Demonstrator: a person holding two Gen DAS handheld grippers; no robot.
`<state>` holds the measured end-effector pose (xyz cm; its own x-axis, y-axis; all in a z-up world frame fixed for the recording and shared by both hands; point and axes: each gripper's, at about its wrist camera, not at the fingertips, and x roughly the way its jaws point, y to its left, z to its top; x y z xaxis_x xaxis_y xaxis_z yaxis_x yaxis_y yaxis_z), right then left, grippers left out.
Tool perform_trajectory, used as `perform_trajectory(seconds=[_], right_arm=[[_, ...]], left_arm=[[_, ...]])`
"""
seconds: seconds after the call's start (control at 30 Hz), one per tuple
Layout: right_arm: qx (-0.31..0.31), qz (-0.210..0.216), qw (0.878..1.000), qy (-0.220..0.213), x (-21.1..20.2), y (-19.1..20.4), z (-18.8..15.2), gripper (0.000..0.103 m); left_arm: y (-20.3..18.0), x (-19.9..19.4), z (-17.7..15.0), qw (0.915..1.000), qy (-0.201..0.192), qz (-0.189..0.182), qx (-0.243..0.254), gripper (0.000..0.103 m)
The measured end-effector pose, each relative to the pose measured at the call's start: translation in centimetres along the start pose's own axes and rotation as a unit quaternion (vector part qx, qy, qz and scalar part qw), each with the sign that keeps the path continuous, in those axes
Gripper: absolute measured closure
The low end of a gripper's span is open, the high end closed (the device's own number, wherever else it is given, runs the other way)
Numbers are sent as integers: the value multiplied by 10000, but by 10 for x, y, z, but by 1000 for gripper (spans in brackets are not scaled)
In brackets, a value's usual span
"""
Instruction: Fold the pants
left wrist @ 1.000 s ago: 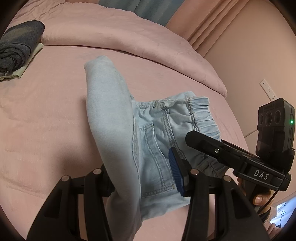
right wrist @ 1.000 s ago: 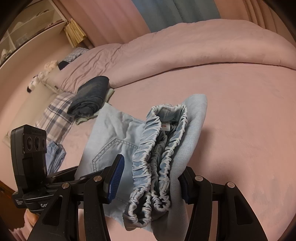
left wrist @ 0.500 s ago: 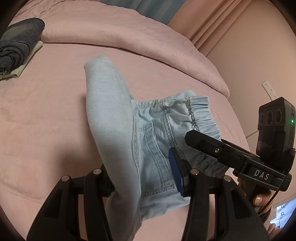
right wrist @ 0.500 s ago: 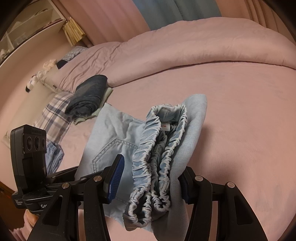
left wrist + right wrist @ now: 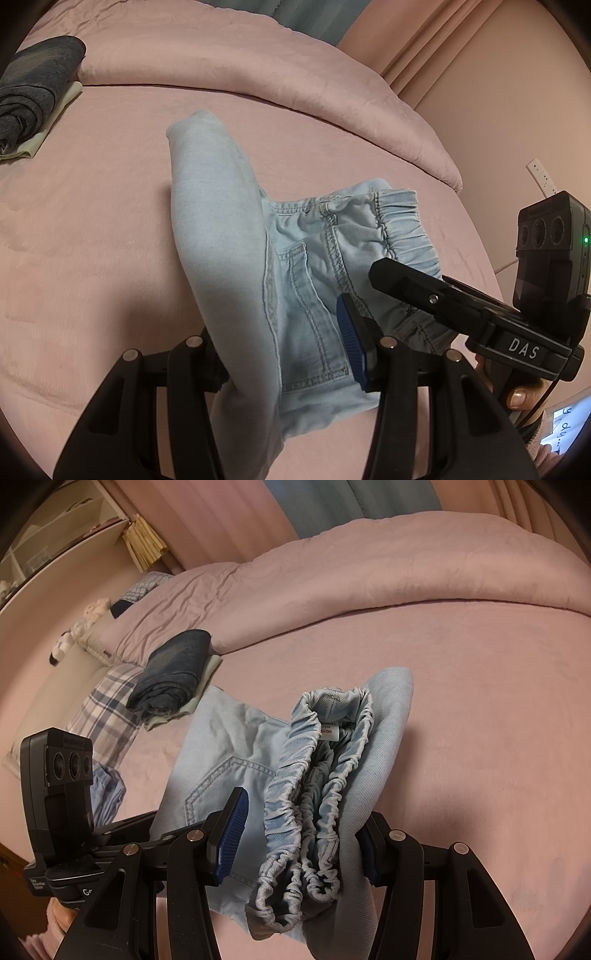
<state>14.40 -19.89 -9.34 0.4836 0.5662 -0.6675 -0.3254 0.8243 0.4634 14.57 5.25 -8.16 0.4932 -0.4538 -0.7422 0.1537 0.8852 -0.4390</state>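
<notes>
A wide bed (image 5: 480,701) in a pink sheet fills the room, a pink duvet (image 5: 221,55) rolled along its far side, with pink curtains (image 5: 229,513) and a blue-grey panel (image 5: 351,502) behind, shelving (image 5: 55,535) far left, and a wall socket (image 5: 542,177) at right.

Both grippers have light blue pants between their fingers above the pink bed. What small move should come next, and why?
Probably lower both grippers together and lay the raised fold flat. The left gripper has a draped leg between its fingers, the right gripper the bunched waistband, while the rest of the pants already lies on the bed.
</notes>
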Motion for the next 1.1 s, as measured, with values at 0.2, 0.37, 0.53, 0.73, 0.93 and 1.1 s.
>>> perform_trajectory(seconds=[0.2, 0.37, 0.53, 0.73, 0.93, 1.1], right_arm=[[36, -34, 10000, 16, 4, -1, 2, 47], [66, -59, 10000, 5, 6, 1, 3, 47], [65, -59, 10000, 5, 6, 1, 4, 47], [65, -55, 10000, 11, 6, 0, 4, 47], [69, -50, 10000, 13, 6, 0, 5, 47], [78, -56, 10000, 20, 7, 0, 5, 47]], left_arm=[[1, 5, 2, 10000, 32, -4, 7, 54], [1, 10, 6, 10000, 52, 0, 34, 54], [1, 8, 5, 10000, 53, 0, 36, 54], [0, 9, 5, 10000, 51, 4, 32, 54], [0, 10, 6, 10000, 57, 14, 37, 54], [3, 13, 9, 10000, 71, 21, 25, 54]])
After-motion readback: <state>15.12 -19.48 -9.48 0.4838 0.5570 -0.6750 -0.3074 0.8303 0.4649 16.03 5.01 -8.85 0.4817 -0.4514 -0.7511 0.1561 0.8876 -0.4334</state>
